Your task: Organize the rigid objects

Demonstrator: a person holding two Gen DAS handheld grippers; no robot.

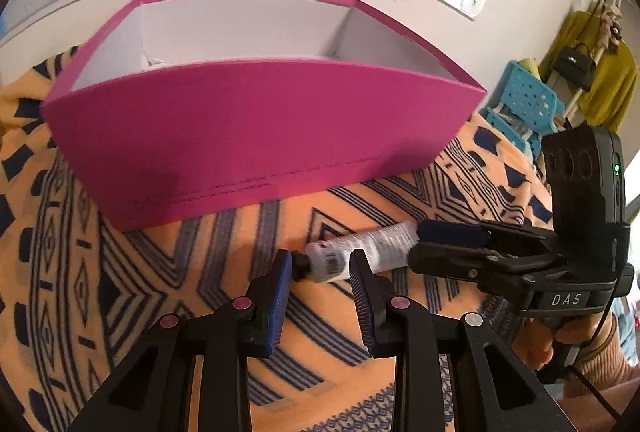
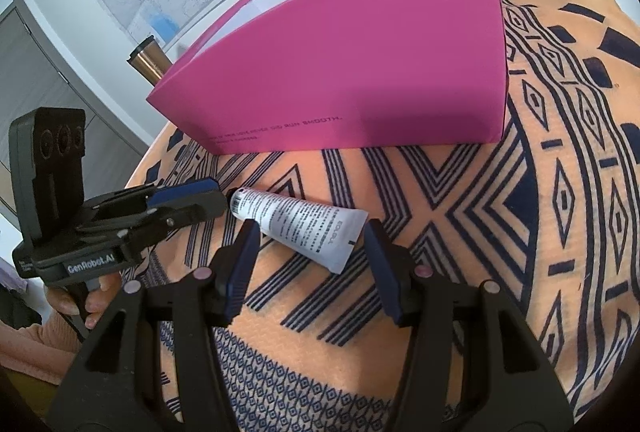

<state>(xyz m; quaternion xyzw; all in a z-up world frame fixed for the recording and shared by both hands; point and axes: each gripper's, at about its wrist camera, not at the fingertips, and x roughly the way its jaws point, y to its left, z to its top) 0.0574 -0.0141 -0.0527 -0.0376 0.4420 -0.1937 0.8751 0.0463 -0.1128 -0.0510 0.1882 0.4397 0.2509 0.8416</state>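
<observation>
Lying flat on the patterned cloth (image 2: 560, 192) over the bench, the white tube (image 2: 304, 228) sits in the lower middle of the right wrist view. It is just in front of the pink box (image 2: 340, 64), apart from its near wall.

The right gripper (image 2: 312, 232) straddles the tube's flat crimped end. Its jaws are released at about half width, and the pads flank the tube without visibly pressing it. That looks like a lineup for a grasp across the wide, flat part, where the pads would get the most purchase.

The left gripper (image 1: 320, 264) comes in from the other side at the black cap (image 1: 302, 266). Its jaws are narrowed but unclenched. The tube runs crosswise behind one finger instead of lying between the pads, so this gripper is probably steadying or nudging the tube, not lifting it.

The box fills the upper middle of the left wrist view, and its open top shows a white inside. It looks like the intended destination, and little or nothing can be seen in it.
</observation>
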